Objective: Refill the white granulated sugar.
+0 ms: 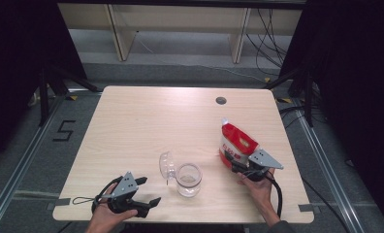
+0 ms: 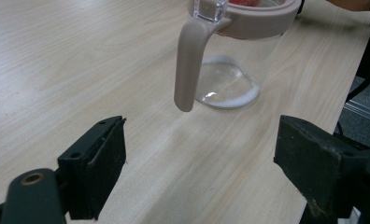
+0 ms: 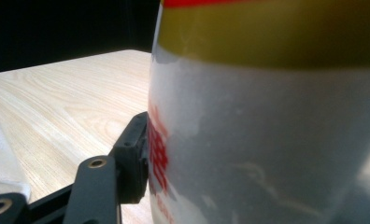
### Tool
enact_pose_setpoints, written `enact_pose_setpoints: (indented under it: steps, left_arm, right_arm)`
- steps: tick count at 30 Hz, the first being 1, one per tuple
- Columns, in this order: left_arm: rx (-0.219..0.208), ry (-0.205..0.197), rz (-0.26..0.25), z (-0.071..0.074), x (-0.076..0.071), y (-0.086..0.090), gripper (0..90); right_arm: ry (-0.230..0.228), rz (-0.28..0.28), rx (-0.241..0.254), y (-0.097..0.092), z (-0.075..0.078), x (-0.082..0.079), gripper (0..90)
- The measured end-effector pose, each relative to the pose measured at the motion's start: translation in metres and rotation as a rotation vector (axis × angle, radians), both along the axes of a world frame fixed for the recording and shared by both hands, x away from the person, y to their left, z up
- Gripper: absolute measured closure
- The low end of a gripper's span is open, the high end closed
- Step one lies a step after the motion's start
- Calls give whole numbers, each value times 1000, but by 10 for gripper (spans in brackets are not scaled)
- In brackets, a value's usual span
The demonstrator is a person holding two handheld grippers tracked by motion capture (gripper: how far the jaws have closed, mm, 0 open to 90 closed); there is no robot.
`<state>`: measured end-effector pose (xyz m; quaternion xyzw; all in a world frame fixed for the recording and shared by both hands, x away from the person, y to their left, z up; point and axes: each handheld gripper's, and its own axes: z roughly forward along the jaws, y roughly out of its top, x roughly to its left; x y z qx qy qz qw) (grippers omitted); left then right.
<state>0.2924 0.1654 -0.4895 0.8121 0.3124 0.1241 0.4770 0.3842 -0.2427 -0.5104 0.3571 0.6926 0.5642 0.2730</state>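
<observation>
A red and white bag (image 1: 236, 143) stands upright on the right half of the table (image 1: 146, 121). My right gripper (image 1: 239, 166) is at its lower part, shut on it. In the right gripper view the bag (image 3: 267, 140) is very close and the left finger (image 3: 135, 154) presses on its side; the other finger is hidden. A clear glass jar (image 1: 188, 178) with its hinged lid (image 1: 167, 165) flipped open stands near the front middle. My left gripper (image 1: 149, 190) lies low at the front left, open and holding nothing. In the left gripper view its jaws (image 2: 202, 158) face the jar (image 2: 234, 79) and the jar's beige clasp (image 2: 188, 65).
A dark round cable hole (image 1: 221, 100) sits near the table's far edge. Beyond the table are a pale shelf frame (image 1: 127, 34) and loose cables (image 1: 272, 29) on the floor. Black curtains hang at both sides.
</observation>
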Motion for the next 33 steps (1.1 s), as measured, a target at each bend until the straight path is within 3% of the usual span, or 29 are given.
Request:
enact_pose_setpoints:
  steps: [2,3,4,5,7,8,9,10,13,14,18,20,21,22,23,27,30,33]
  left_arm:
    - [-6,-3,-1,0,1,0,162]
    - [-5,-2,2,0,0,0,162]
    - [4,-4,-1,0,0,1,162]
    - [12,-12,0,1,0,1,162]
    - [23,-25,-6,1,1,2,162]
    - [10,-14,0,1,1,2,162]
    - [4,-7,11,1,0,2,163]
    - [24,-23,-10,2,2,4,162]
    - [25,-26,-10,2,2,4,163]
    - [12,-8,6,1,0,3,162]
    - [13,-10,7,1,0,3,163]
    - [33,-25,-8,2,2,5,162]
    - [26,-26,-6,2,2,5,163]
    - [9,-8,14,2,1,4,162]
    - [12,-7,12,2,1,5,162]
    - [14,-13,11,2,2,4,162]
    - [1,-7,13,1,2,3,162]
    - [5,-7,10,2,2,4,162]
  right_arm:
    - [-13,8,-25,-1,2,1,433]
    - [-5,-11,-13,0,2,-1,434]
    - [1,9,-5,1,3,-2,437]
    - [-11,8,-21,-1,3,-2,441]
    - [9,2,-23,-1,5,-5,444]
    - [2,1,-42,-3,5,-6,445]
    - [5,-3,-16,-3,5,-9,447]
    - [11,25,-23,-5,6,-11,448]
    - [7,19,-36,-8,8,-18,451]
    - [16,12,-41,-7,9,-20,451]
    - [-14,36,-47,-12,14,-20,454]
    - [-16,2,-38,-14,19,-24,454]
    - [-45,12,-38,-14,20,-22,455]
    - [-37,-2,-39,-15,23,-27,455]
    - [-77,7,-67,-17,26,-27,455]
    - [-137,32,-119,-19,37,-39,455]
    - [-194,41,-230,-16,45,-47,456]
    - [-219,62,-282,-10,50,-52,457]
